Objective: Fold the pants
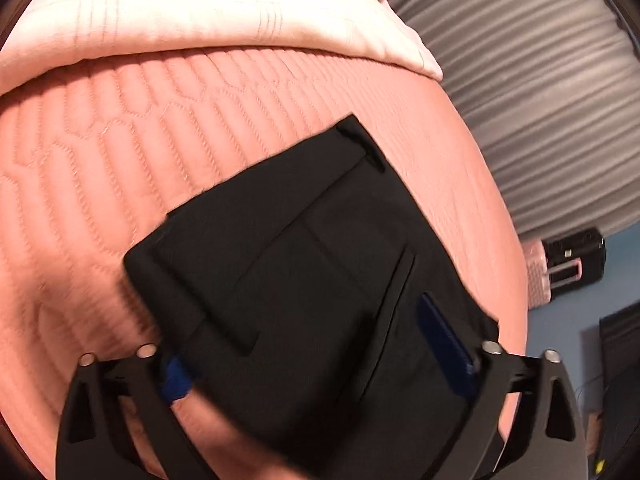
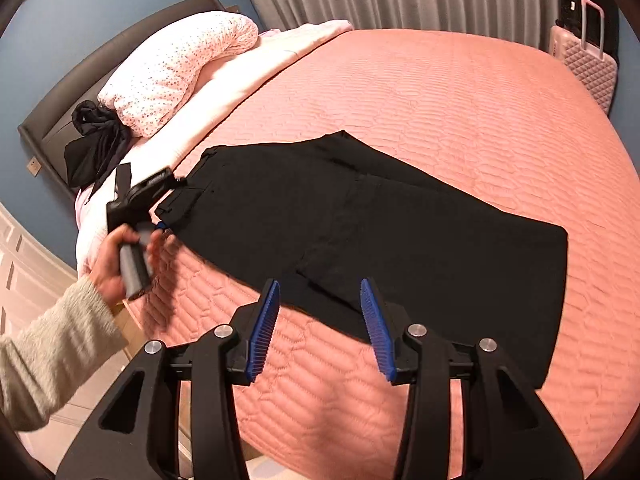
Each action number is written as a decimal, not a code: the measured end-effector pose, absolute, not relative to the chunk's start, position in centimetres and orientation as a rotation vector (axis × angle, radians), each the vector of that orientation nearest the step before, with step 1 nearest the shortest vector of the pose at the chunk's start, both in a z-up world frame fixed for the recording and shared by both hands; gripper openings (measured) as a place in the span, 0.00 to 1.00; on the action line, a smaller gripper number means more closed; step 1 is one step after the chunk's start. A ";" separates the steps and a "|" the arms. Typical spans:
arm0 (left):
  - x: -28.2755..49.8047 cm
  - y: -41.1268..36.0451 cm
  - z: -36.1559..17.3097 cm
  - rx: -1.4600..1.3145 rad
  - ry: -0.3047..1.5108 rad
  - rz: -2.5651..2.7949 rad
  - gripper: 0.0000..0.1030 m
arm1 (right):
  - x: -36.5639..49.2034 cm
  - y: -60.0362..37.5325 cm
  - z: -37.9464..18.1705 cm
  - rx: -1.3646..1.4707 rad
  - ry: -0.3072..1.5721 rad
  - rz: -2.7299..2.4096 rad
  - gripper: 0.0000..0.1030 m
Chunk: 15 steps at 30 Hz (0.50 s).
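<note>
Looking through the left wrist camera, we see the black pants [image 1: 320, 280] spread across the centre of the view on the pink quilted bed [image 1: 120, 184]. The left gripper [image 1: 316, 344] stands with its fingers wide apart, one blue pad [image 1: 176, 380] at 7 o'clock and the other at 4 o'clock, and the cloth drapes over the gap between them; we cannot tell whether either pad touches it. A pale blanket [image 1: 200, 12] lies at 12 o'clock, and grey curtains [image 1: 540, 100] hang at 2 o'clock.

From the right wrist camera, the pants [image 2: 400, 232] lie flat on the bed [image 2: 440, 100], running from 10 o'clock to 4 o'clock. The right gripper [image 2: 324, 328] hovers at 6 o'clock above their near edge, its fingers apart and holding nothing. At 9 o'clock our left hand [image 2: 116, 264] grips the handle of the left gripper [image 2: 160, 224], whose tip sits at the waistband end. A spotted pillow [image 2: 176, 72] rests at 10 o'clock, with a dark bundle of cloth [image 2: 96, 148] beside it. A pink suitcase [image 2: 584, 64] stands at 2 o'clock.
</note>
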<state>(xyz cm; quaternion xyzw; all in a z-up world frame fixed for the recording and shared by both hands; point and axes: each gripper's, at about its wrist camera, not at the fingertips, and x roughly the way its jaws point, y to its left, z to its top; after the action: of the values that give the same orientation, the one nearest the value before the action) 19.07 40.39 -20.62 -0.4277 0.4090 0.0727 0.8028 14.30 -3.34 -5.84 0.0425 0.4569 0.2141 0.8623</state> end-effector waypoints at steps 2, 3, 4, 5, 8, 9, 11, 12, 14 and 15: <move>19.3 40.4 -20.5 -0.918 0.876 0.185 0.93 | 13.9 -3.2 -5.5 0.078 0.951 0.432 0.41; 19.4 40.1 -20.1 -0.889 0.861 0.191 0.84 | 13.6 -3.3 -5.5 0.076 0.950 0.427 0.41; 19.5 39.6 -19.4 -0.828 0.861 0.216 0.45 | 13.5 -3.4 -5.3 0.074 0.945 0.417 0.41; 19.7 38.9 -18.5 -0.716 0.875 0.248 0.19 | 13.2 -3.6 -5.1 0.075 0.938 0.411 0.41; 19.8 36.3 -15.3 -0.530 0.833 0.218 0.14 | 12.8 -4.8 -4.4 0.089 0.910 0.386 0.41; 20.0 34.6 -13.5 -0.439 0.810 0.195 0.14 | 12.6 -5.8 -4.1 0.104 0.895 0.373 0.41; 20.1 31.6 -10.5 -0.341 0.758 0.139 0.13 | 12.4 -7.0 -3.8 0.115 0.881 0.340 0.41; 20.1 29.3 -8.5 -0.293 0.724 0.086 0.13 | 12.3 -7.9 -3.6 0.125 0.873 0.321 0.41; 20.3 25.7 -6.1 -0.221 0.683 0.017 0.13 | 12.1 -9.4 -3.5 0.133 0.869 0.284 0.41; 20.4 23.5 -4.8 -0.191 0.661 -0.023 0.13 | 11.9 -10.5 -3.5 0.144 0.866 0.262 0.41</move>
<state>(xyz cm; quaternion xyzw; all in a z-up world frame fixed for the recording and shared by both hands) 20.41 23.45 -4.76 -0.0936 0.3242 -0.0114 0.9413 11.89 -10.47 -3.47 0.0695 0.4181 0.1266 0.8968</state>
